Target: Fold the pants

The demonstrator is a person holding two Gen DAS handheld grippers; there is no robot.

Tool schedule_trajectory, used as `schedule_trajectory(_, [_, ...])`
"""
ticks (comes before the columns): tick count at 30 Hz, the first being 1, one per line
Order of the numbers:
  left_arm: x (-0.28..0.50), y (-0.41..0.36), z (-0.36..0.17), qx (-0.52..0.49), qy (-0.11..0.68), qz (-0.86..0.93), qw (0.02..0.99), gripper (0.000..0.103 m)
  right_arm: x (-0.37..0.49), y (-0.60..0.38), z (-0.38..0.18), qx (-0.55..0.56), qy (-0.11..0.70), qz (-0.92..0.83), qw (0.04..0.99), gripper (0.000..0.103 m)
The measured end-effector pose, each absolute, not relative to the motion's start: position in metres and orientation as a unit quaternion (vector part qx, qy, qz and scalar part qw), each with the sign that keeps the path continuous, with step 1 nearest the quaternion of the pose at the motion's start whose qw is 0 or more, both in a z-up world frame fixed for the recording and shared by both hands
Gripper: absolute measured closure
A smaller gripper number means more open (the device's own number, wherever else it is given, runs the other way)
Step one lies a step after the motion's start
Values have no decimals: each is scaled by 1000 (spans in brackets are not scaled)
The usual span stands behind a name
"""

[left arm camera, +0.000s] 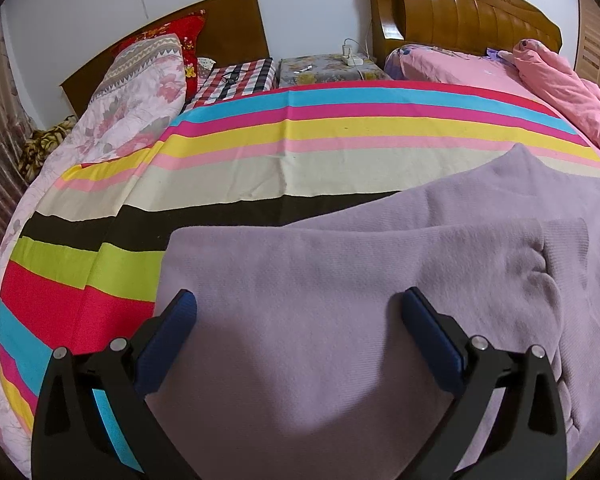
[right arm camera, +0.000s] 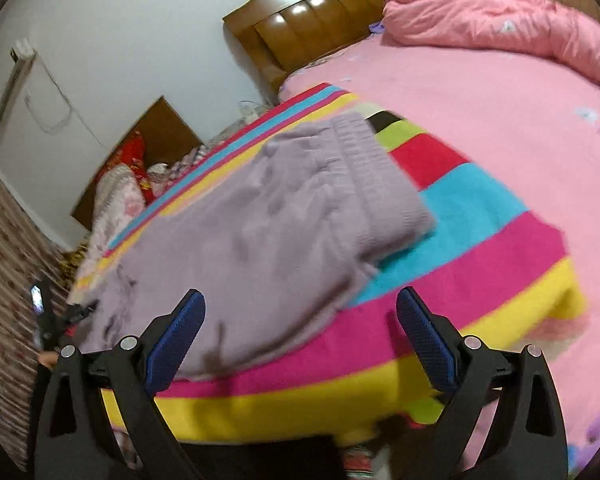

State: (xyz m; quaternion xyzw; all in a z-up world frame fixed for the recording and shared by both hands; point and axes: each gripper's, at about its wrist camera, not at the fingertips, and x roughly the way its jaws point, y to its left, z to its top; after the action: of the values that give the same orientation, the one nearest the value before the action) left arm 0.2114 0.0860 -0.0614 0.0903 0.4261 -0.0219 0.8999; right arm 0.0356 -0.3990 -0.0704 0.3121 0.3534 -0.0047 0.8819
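Observation:
The lilac knit pants [left arm camera: 340,280] lie folded over on a striped multicolour sheet [left arm camera: 260,140] on the bed. My left gripper [left arm camera: 300,308] is open and empty, just above the pants' near fold. In the right wrist view the pants [right arm camera: 268,232] stretch from the ribbed waistband [right arm camera: 372,168] at the upper right to the lower left. My right gripper [right arm camera: 300,312] is open and empty over the pants' near edge and the sheet [right arm camera: 480,208]. The other gripper [right arm camera: 56,320] shows small at the far left by the pants' end.
A floral quilt [left arm camera: 132,96] and red pillow [left arm camera: 188,40] lie at the back left. A bedside table [left arm camera: 328,68] with a power strip stands between two wooden headboards. A pink bed [right arm camera: 480,92] with a bunched pink duvet [right arm camera: 500,20] is at the right.

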Motion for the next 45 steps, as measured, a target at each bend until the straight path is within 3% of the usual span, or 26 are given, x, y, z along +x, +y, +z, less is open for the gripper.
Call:
schedule_trajectory(4, [211,86,-61,91,426,-21,900,1,56,-392,-72,317,391,-32,864,8])
schedule_trajectory(9, [212,87,-60,90,425,-22,900,1,62,-412,-73,328,386,-82,859,13])
schedule_trajectory(11, [211,87,-60,90,425,-22,901,1,66,-405,-71,312,415,-62,852,20])
schedule_trajectory(14, [211,87,-60,86,426,-24,900,1,65,-392,-69,295,433,-34,851,22])
schedule_trajectory(19, [211,86,-60,82,424,-26,901,1,63,-408,-73,349,408,-43,843,25])
schedule_trajectory(22, [211,86,-60,83,424,-26,901,1,68,-397,-70,316,417,-62,850,25])
schedule_trajectory(26, [211,86,-60,84,426,-26,900,1,56,-402,-74,320,398,-64,857,53])
schedule_trajectory(29, [212,87,-59,85,427,-28,900,1,44,-412,-83,356,372,-40,856,62])
schedule_trajectory(33, [211,87,-59,85,427,-30,900,1,45,-412,-83,363,357,-37,860,68])
schedule_trajectory(45, [197,84,-41,53,412,-40,909,2,41,-418,-89,419,336,-29,843,70])
